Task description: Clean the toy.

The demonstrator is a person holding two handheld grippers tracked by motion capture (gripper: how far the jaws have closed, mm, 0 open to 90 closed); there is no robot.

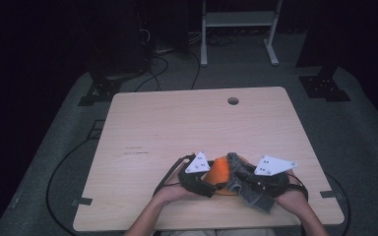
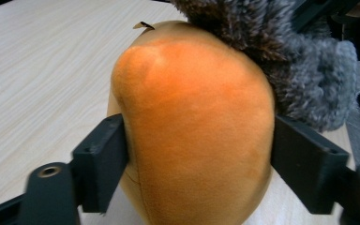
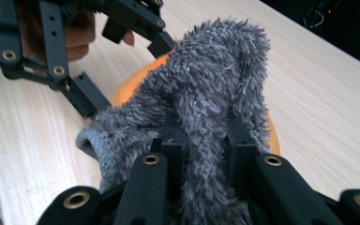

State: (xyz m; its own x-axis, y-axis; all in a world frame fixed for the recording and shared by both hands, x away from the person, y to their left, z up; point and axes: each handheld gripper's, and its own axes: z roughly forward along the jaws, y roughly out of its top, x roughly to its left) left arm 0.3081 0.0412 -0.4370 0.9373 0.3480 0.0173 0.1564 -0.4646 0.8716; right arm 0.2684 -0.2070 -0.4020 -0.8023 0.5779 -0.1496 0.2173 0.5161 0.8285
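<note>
Here, at the lower middle of the high view, our left claw [image 1: 211, 186] grips the orange plush [image 1: 220, 169] by its flanks on the table [image 1: 177, 128]. It looks soft, light and squashy. To its right, our right claw [image 1: 246, 183] is clenched on the fuzzy grey sock [image 1: 241, 179], limp and draped over the plush top.

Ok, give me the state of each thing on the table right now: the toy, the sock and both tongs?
Orange plush toy: lying on the table, partly covered by the sock.
Grey fuzzy sock: draped over the toy, pinched and bunched at one part.
Left tongs: either side of the toy, pads touching its sides.
Right tongs: shut on the sock.
</note>
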